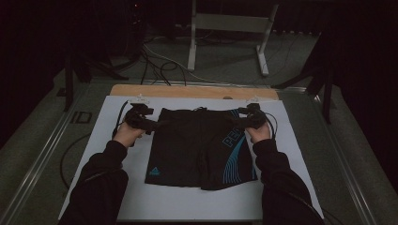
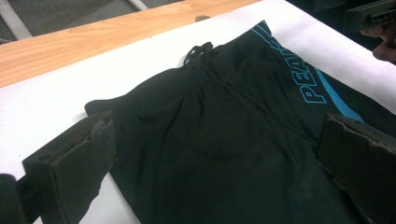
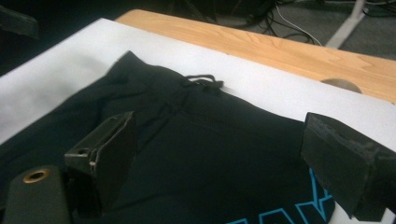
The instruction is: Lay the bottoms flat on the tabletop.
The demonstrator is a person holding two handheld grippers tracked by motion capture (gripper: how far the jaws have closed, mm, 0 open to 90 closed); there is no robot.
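Black swim shorts (image 1: 197,145) with blue stripes and lettering lie flat on a white sheet (image 1: 141,197), waistband at the far side. My left gripper (image 1: 157,124) hovers at the left waist corner, its jaws wide apart. In the left gripper view the gripper (image 2: 217,135) stands open above the shorts (image 2: 243,93), whose drawstring (image 2: 198,49) lies at the waistband. My right gripper (image 1: 239,123) is at the right waist corner. The right gripper view shows the gripper (image 3: 219,135) open over the fabric (image 3: 154,93), pads off the cloth.
The sheet covers a wooden tabletop (image 1: 187,90) with a bare strip along the far edge. Behind the table stand a white table frame (image 1: 230,23) and loose cables (image 1: 159,63) on the floor. Bare sheet surrounds the shorts on all sides.
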